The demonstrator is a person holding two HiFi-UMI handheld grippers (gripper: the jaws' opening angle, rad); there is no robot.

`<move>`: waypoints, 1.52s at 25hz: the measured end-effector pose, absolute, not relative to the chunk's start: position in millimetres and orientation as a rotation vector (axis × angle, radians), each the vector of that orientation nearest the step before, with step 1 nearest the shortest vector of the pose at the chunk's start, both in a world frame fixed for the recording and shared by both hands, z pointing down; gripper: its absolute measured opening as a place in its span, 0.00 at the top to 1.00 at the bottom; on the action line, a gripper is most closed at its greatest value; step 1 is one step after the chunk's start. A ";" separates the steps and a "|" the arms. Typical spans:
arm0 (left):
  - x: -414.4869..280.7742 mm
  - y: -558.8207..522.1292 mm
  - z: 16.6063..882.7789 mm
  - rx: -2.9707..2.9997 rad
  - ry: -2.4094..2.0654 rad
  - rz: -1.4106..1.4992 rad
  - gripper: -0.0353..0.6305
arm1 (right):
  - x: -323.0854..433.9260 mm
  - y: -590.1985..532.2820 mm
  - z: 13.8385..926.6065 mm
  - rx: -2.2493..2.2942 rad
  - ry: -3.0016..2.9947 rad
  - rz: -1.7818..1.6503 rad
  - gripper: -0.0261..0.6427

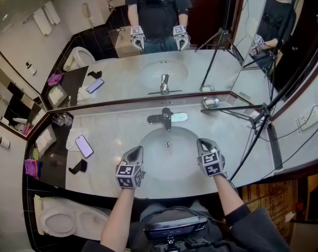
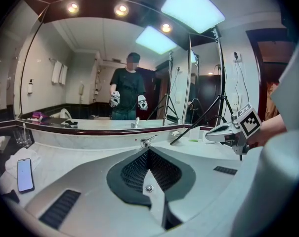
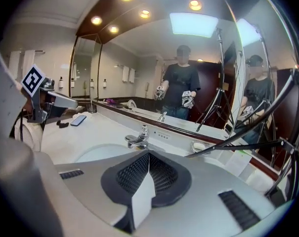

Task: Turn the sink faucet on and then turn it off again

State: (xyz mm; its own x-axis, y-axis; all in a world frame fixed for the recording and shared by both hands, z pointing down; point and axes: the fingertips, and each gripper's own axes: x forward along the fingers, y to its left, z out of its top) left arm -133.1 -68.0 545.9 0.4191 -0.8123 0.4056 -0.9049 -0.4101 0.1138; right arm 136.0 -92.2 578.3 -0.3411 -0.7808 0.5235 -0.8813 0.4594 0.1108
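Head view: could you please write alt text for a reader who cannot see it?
The left gripper and right gripper, both shut and empty, hover over the sink basin, short of the faucet. A phone lies on the counter.

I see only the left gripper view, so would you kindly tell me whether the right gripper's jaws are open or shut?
Observer: The right gripper is shut, with nothing between its jaws.
Operator: Thank you. Where do the two grippers stand relative to the basin?
Observer: In the head view the left gripper and the right one both hover over the near rim of the basin, short of the faucet.
Operator: Is water running?
Observer: No stream shows below the faucet in the right gripper view.
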 end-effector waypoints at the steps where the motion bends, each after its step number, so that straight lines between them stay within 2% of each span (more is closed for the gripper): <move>1: -131.3 -70.0 546.4 2.366 -1.481 0.417 0.95 | 134.3 -95.1 578.0 1.365 -2.188 0.215 0.93; 4: -125.3 -78.8 548.9 2.370 -1.470 0.419 0.95 | 125.3 -106.4 579.9 1.282 -2.155 0.076 0.92; 8: -118.0 -94.4 554.2 2.377 -1.459 0.423 0.95 | 108.6 -129.3 589.8 1.162 -2.102 -0.103 0.84; 12: -110.8 -108.7 561.1 2.383 -1.451 0.426 0.95 | 89.4 -157.9 596.2 1.023 -2.035 -0.301 0.82; 15: -107.3 -117.9 567.8 2.376 -1.445 0.423 0.94 | 76.0 -179.7 603.8 0.927 -1.987 -0.425 0.74; 20: -107.3 -131.2 582.3 2.361 -1.442 0.415 0.95 | 49.7 -215.7 620.5 0.782 -1.918 -0.581 0.67; 34: -111.4 -145.5 612.8 2.315 -1.439 0.407 0.94 | 10.5 -277.7 666.7 0.555 -1.777 -0.767 0.67; 38: -114.8 -146.3 619.2 2.303 -1.439 0.413 0.95 | 5.0 -278.2 680.2 0.485 -1.754 -0.773 0.72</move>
State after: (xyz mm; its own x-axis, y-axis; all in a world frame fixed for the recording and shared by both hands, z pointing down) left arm -114.8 -146.3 619.2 0.4289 -0.7868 0.4438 -0.9024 -0.3953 0.1712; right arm 5.0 -278.2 680.2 -0.3116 -0.6625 0.6812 0.0556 0.7029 0.7091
